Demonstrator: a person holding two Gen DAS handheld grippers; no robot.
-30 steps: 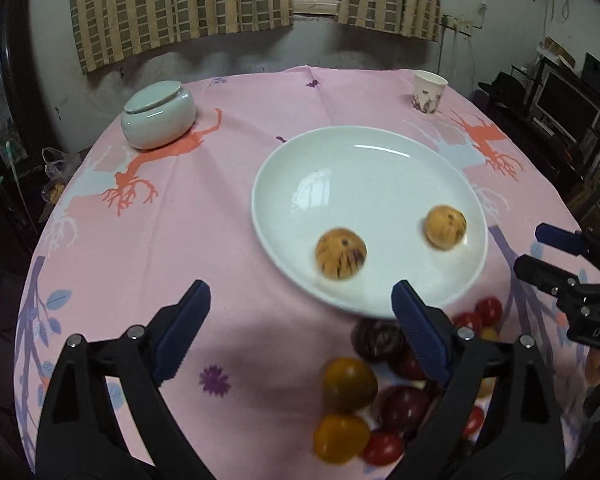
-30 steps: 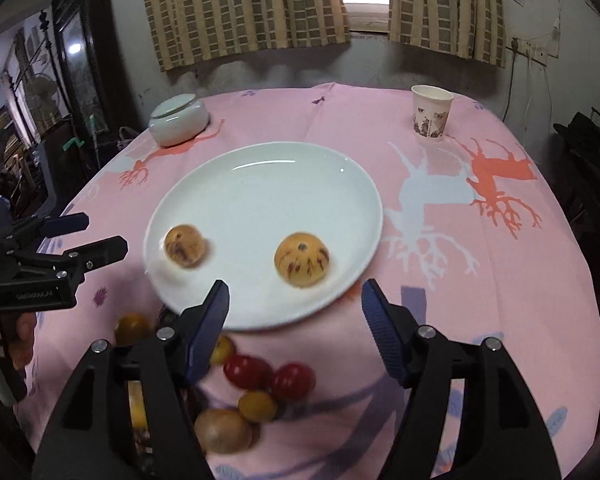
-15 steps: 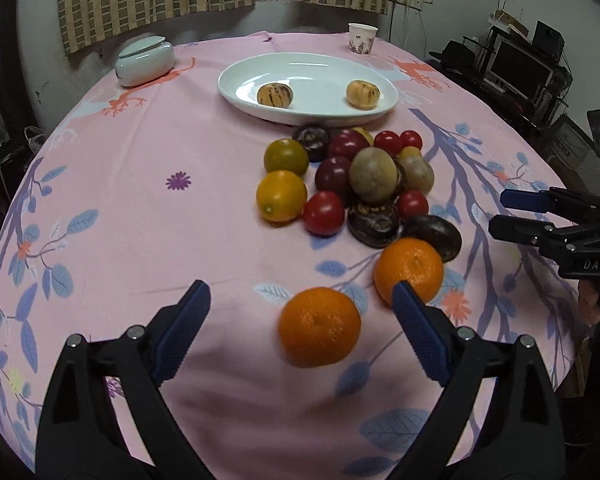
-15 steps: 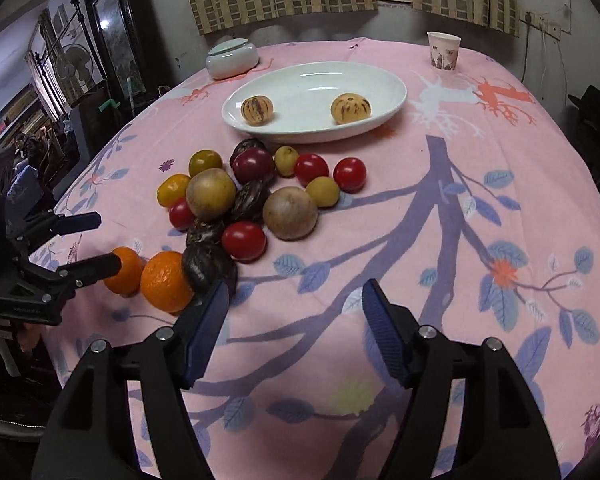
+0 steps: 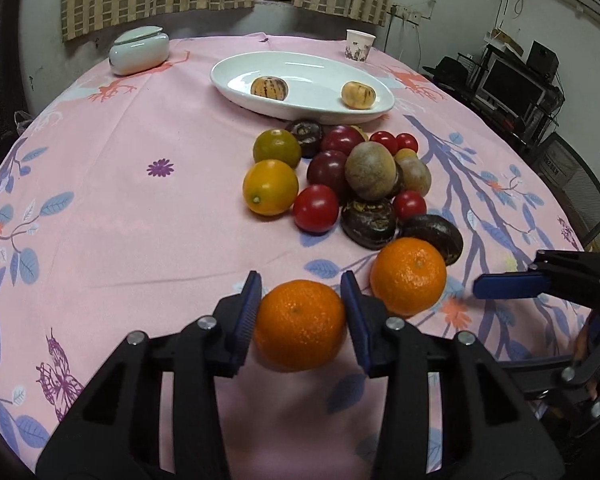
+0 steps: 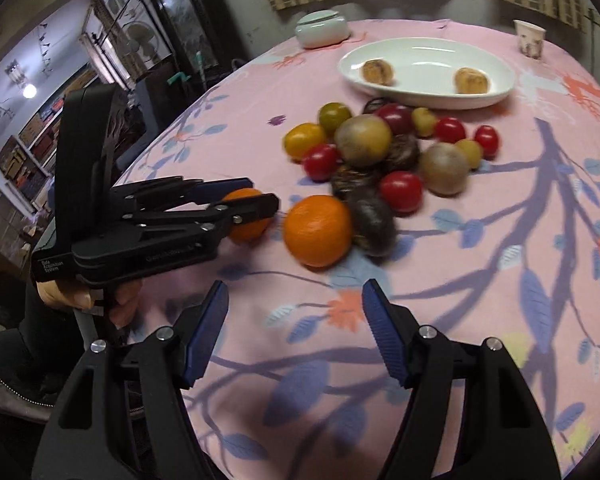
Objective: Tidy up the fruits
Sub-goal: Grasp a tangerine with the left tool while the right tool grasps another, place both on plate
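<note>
**Left claw takes the near orange; its twin lies dead ahead of the right**

At a round table under a pink cloth (image 5: pixel 140 208), the left gripper (image 5: pixel 300 312) has just been closing, and its blue pads now press on either side of the nearest orange (image 5: pixel 299 325), which sits between them at the front edge of the fruit pile. Seen from the right wrist, that orange shows only as a sliver behind the black fingers, which lie nearly level across the left of the view, a hand (image 6: pixel 86 298) on the handle below.

The right gripper (image 6: pixel 294 334) stands open and empty, its pads well apart above bare cloth. The second orange (image 6: pixel 318 230) lies straight ahead of it and slightly left, resting on the cloth beside a dark fruit (image 6: pixel 370 222) that looks to touch its right flank. This orange is just beside the left gripper's right finger, so a reach for it would likely have to come in from the near side, with the gap on its left narrow.

Beyond the pile, on the far side from both claws, the white plate (image 5: pixel 300 104) holds two striped yellow fruits (image 5: pixel 269 88), well apart. The plate looks the likely destination, a straight carry forward over the heap.
</note>
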